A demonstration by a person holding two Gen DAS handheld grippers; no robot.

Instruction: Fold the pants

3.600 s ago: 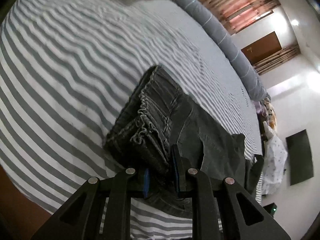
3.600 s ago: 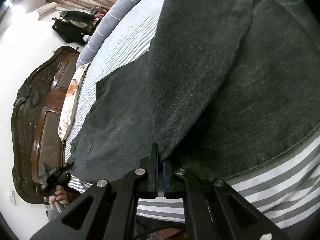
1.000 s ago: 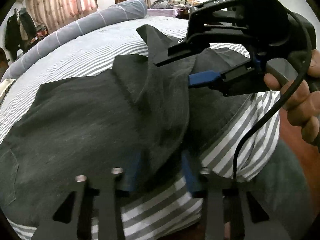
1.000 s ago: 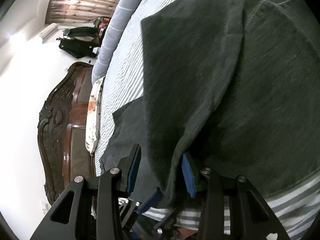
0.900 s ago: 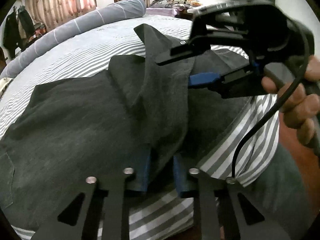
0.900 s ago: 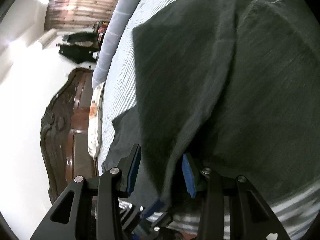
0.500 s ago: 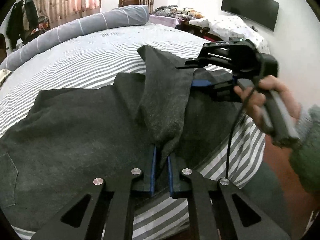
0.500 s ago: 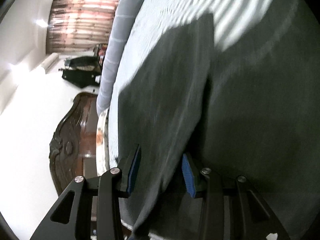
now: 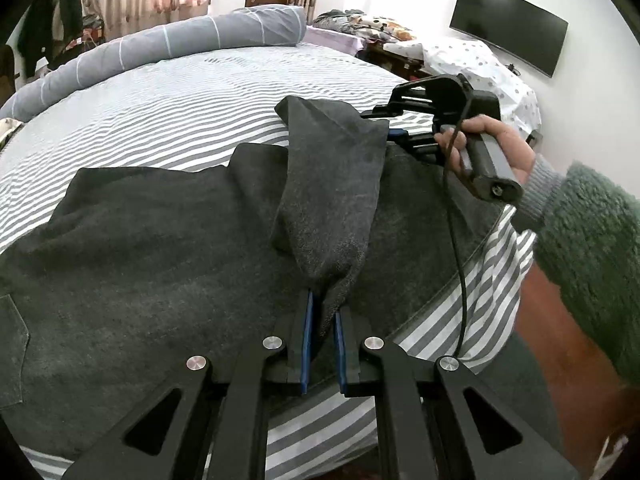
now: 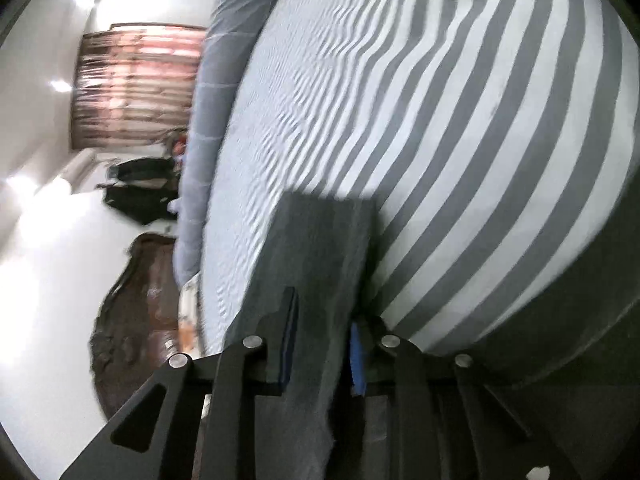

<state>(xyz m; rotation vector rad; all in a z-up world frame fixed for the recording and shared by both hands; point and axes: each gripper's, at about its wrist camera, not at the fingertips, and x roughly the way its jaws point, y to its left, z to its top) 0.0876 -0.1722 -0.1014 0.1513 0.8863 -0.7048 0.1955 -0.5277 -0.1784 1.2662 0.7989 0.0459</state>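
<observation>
Dark grey pants (image 9: pixel 140 248) lie spread on the striped bed. My left gripper (image 9: pixel 322 320) is shut on the near corner of one pant leg (image 9: pixel 332 200) and holds it raised. My right gripper (image 9: pixel 394 134), seen in the left wrist view, is at the far end of that leg, at its hem. In the right wrist view the leg's hem (image 10: pixel 320 248) runs between the spread blue pads of the right gripper (image 10: pixel 322 346), which stands open around the cloth.
The bed has a grey and white striped sheet (image 9: pixel 180 100) and a long grey bolster (image 9: pixel 160 48) at its far side. A wooden headboard (image 10: pixel 132 320) stands at one end. A wall television (image 9: pixel 508 28) and a cluttered side table (image 9: pixel 360 24) stand beyond the bed.
My left gripper closed on the near corner of the pant leg. My right gripper slid along the leg to its far hem, jaws staying spread. The leg now hangs stretched between both grippers.
</observation>
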